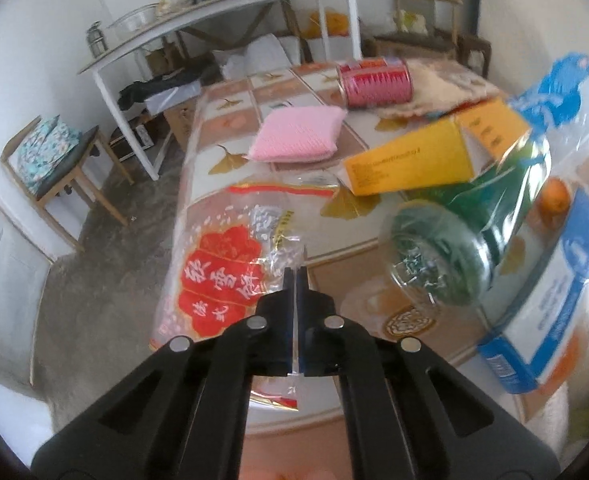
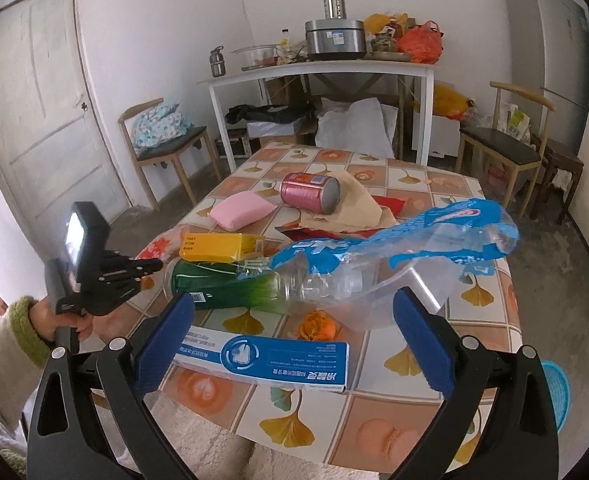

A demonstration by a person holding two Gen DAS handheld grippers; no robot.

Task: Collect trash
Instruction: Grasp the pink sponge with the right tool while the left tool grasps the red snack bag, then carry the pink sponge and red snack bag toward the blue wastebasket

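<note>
Clear crinkled plastic fills the lower middle of the left wrist view: a snack wrapper (image 1: 222, 280) with a red flower-shaped label lies on the tiled desk (image 1: 294, 92), and the left tongs (image 1: 295, 276) are pressed together on its near edge, a thin strip of film caught between the pads. In the right wrist view the same left tongs (image 2: 156, 266) sit at the left of the frame, held by a hand (image 2: 74, 322) in a cream sleeve with a green cuff.

Crowding the wrapper on its right is a green bottle (image 1: 466, 240) lying on its side (its clear base turned toward the camera), with a yellow carton (image 1: 422, 160) resting across it. A blue and clear plastic bag (image 2: 414, 240) drapes over the bottle's neck end in the right wrist view, and a long blue and white box (image 2: 270, 360) lies across the near edge of the desk, just in front of a small orange peel (image 2: 316, 326).

Farther back sit a pink sponge (image 1: 298, 132), a pink can (image 1: 374, 82) on its side and a tan cloth (image 2: 354, 204) under it.

The right tongs (image 2: 294, 348) stand spread wide at the bottom of their own view, nothing between the blue pads, the long box just beyond them.
</note>
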